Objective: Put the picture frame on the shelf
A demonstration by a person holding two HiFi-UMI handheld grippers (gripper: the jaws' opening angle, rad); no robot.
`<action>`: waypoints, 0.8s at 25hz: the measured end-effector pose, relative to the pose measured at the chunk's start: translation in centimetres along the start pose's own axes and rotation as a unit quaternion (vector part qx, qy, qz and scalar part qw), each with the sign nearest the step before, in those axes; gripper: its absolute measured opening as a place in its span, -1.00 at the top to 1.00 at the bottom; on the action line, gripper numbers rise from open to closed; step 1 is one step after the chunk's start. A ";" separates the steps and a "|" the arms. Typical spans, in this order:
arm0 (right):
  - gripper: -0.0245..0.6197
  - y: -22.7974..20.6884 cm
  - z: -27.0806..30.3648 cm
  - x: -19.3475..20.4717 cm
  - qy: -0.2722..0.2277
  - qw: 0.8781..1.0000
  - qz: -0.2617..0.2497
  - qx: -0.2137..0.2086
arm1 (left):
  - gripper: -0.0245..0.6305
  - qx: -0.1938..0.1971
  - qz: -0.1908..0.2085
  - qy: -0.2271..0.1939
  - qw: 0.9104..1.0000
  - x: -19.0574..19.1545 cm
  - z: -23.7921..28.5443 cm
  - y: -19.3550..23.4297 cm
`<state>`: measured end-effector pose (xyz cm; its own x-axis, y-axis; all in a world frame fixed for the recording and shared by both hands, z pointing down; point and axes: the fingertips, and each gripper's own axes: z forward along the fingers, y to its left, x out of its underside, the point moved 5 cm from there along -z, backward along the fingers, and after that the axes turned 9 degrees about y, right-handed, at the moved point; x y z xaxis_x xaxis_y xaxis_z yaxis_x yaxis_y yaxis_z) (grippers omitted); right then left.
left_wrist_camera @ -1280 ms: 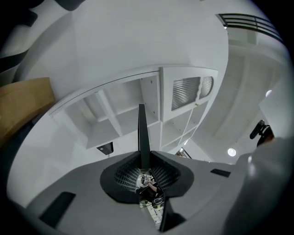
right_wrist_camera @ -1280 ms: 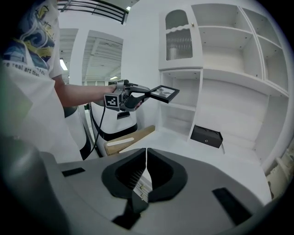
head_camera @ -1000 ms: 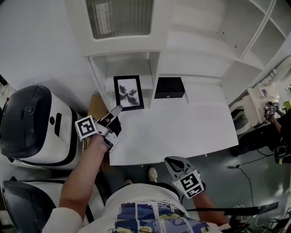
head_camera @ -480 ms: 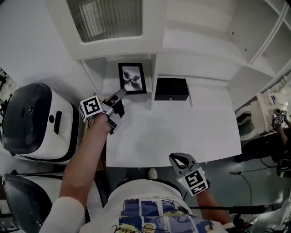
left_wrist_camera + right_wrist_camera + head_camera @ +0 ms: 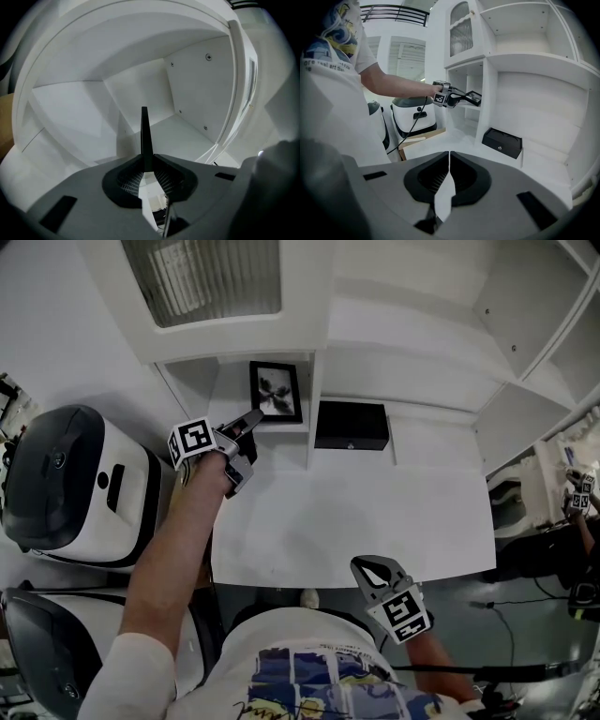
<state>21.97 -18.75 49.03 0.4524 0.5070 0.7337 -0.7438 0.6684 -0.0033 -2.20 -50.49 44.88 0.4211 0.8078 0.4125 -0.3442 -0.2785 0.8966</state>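
Observation:
The picture frame (image 5: 276,390) is black with a grey flower print. It sits inside the lower left compartment of the white shelf (image 5: 317,381), with my left gripper (image 5: 251,420) shut on its near edge. In the left gripper view the frame (image 5: 145,133) appears edge-on as a thin black strip between the jaws, pointing into the white compartment. The right gripper view shows the left gripper (image 5: 451,99) holding the frame (image 5: 474,97) at the shelf opening. My right gripper (image 5: 367,568) hangs shut and empty at the desk's front edge.
A black box (image 5: 352,426) lies on the white desk (image 5: 356,512) against the shelf, right of the divider. Two white machines with dark lids (image 5: 66,484) stand at the left, and a brown cardboard box (image 5: 417,139) is beside them. Higher shelf compartments rise at the right.
My left gripper has carried the frame away from me and deeper into the shelf compartment. My right gripper has stayed by the desk's front edge.

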 end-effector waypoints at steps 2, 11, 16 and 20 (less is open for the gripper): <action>0.83 -0.6 0.0 0.1 -0.001 1.000 0.001 -0.001 | 0.69 0.000 -0.001 0.007 1.000 -0.3 0.7 0.1; 0.83 -2.1 0.0 0.4 -0.008 1.000 0.006 -0.004 | 0.67 -0.038 0.021 0.048 0.998 -1.3 2.8 0.2; 0.83 -2.7 -0.1 0.7 -0.011 1.000 0.009 -0.004 | 0.63 -0.083 0.058 0.059 0.993 -1.5 3.0 0.1; 0.83 -3.3 -0.1 1.0 -0.012 1.000 0.009 -0.005 | 0.60 -0.107 0.072 0.058 0.990 -1.6 3.4 0.0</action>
<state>24.91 -20.33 49.68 0.4265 0.5055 0.7501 -0.7462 0.6652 -0.0240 -0.03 -53.50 44.74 0.2595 0.8256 0.5010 -0.5679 -0.2891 0.7706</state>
